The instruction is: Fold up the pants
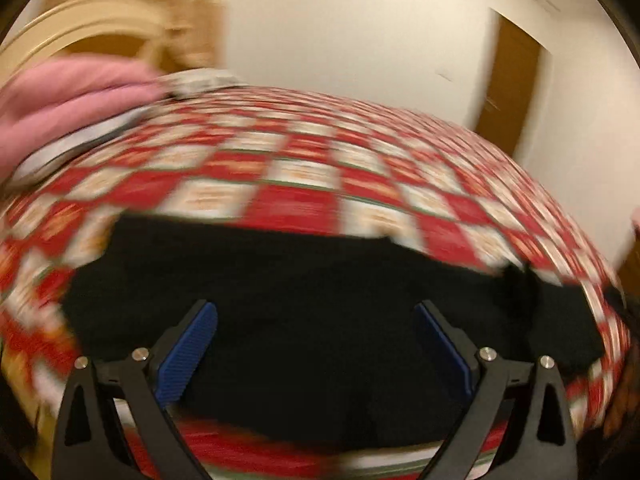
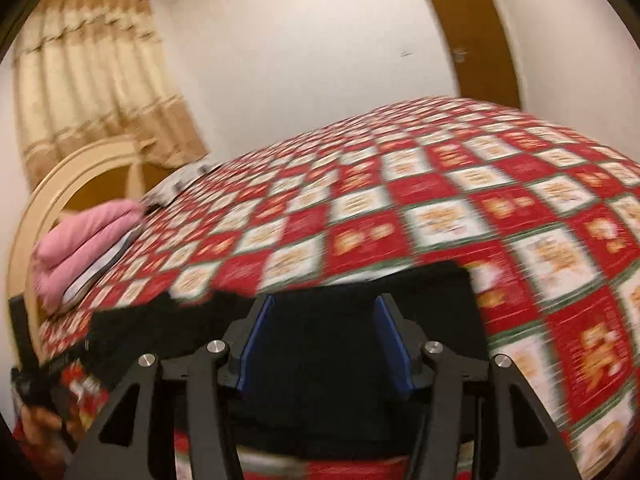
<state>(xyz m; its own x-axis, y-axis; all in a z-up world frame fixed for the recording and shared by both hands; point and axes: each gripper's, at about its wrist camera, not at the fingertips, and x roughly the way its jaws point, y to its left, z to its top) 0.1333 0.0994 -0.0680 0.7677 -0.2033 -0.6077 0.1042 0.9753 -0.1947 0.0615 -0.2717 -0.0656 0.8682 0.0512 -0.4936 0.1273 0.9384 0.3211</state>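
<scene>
Black pants (image 1: pixel 304 280) lie spread flat across the near part of a bed with a red and white checkered cover (image 1: pixel 304 184). My left gripper (image 1: pixel 316 312) is open wide, its blue pads just above the pants with nothing between them. In the right wrist view the pants (image 2: pixel 328 360) lie under my right gripper (image 2: pixel 324 304), which is open with its blue pads apart over the cloth. Both views are motion-blurred.
A pink folded blanket (image 2: pixel 88 236) lies at the head of the bed by a cream headboard (image 2: pixel 72 176). Curtains (image 2: pixel 92 68) hang at the back left, a brown door (image 2: pixel 472 32) at the back right. The other gripper's body (image 2: pixel 36 392) shows at far left.
</scene>
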